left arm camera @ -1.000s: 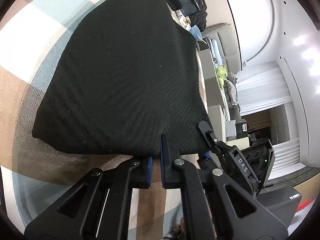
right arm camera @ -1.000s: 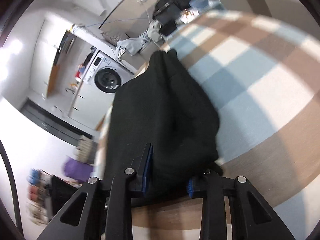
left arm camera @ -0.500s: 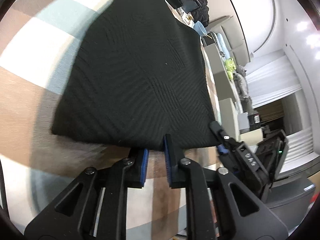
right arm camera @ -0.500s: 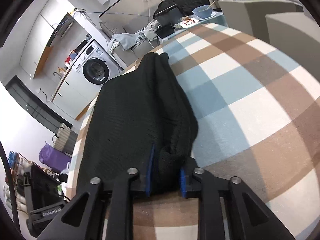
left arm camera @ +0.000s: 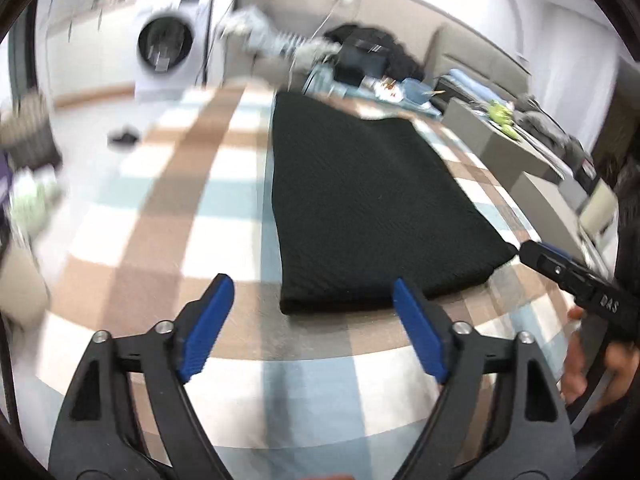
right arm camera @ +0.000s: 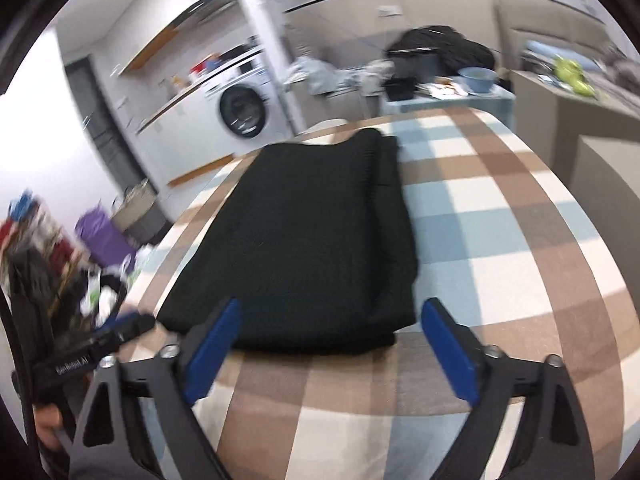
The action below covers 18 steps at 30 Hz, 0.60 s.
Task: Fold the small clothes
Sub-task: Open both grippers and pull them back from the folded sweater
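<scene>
A black knit garment (left arm camera: 368,208) (right arm camera: 312,232) lies folded flat on the table's checked cloth (left arm camera: 160,240) (right arm camera: 500,240). My left gripper (left arm camera: 312,300) hovers just short of its near left corner. The jaws are opening wide, and the blue pads (left arm camera: 208,320) touch nothing. My right gripper (right arm camera: 332,316) hangs over the garment's near right edge. Its jaws are also opening, and the pads (right arm camera: 448,344) stand clear on either side of the cloth. Each gripper's finger shows in the other's view (left arm camera: 568,276) (right arm camera: 100,340).
A washing machine (left arm camera: 168,48) (right arm camera: 244,112) stands beyond the table's far left. A black bag (right arm camera: 436,52) and a blue bowl (right arm camera: 478,78) sit past the far end. Grey units (left arm camera: 500,148) line the right side. A person's hand (left arm camera: 580,364) holds the right gripper.
Both grippers were shut on the garment's near edge and have let go. They opened wide, rose, drew back and rolled level. The garment now lies flat.
</scene>
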Available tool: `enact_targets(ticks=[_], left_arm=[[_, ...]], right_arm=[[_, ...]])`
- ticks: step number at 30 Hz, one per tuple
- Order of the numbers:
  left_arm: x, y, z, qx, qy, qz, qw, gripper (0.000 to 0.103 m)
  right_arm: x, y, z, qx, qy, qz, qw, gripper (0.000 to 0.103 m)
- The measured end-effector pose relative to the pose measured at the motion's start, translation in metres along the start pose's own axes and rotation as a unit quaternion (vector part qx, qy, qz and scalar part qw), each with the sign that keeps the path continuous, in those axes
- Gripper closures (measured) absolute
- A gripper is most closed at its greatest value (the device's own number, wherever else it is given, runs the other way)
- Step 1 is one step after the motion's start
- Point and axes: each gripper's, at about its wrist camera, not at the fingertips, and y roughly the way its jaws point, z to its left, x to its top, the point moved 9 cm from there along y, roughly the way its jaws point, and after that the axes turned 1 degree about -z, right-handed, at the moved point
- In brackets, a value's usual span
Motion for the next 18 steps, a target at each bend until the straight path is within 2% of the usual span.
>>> enact_targets(ticks=[1, 3, 6, 8, 10, 14, 18], left_arm=[[0.001, -0.007, -0.002, 0.001, 0.013, -0.014, 0.9998, 0.016], [0.002, -0.021, -0.003, 0.005, 0.025, -0.038, 0.9990, 0.000], [0.002, -0.044, 0.005, 0.002, 0.031, -0.084, 0.9960, 0.001], [0.002, -0.051, 0.011, 0.015, 0.035, -0.103, 0.9939, 0.001], [0.002, -0.052, 0.015, 0.018, 0.036, -0.108, 0.9934, 0.001], [-0.005, -0.049, 0.021, 0.028, 0.036, -0.113, 0.9926, 0.001], [-0.013, -0.041, 0.017, 0.011, 0.043, -0.114, 0.9925, 0.001]], right_arm=[[-0.001, -0.003, 0.004, 0.001, -0.012, -0.006, 1.000, 0.002], [-0.002, -0.012, 0.009, 0.005, -0.031, -0.025, 0.999, 0.001], [-0.002, -0.023, 0.013, 0.020, -0.044, -0.056, 0.997, 0.000], [-0.002, -0.029, 0.015, 0.029, -0.051, -0.071, 0.996, 0.000], [-0.003, -0.036, 0.015, 0.035, -0.054, -0.089, 0.994, 0.000], [-0.011, -0.039, 0.017, 0.052, -0.059, -0.099, 0.992, 0.000], [-0.017, -0.039, 0.017, 0.051, -0.070, -0.114, 0.990, 0.000]])
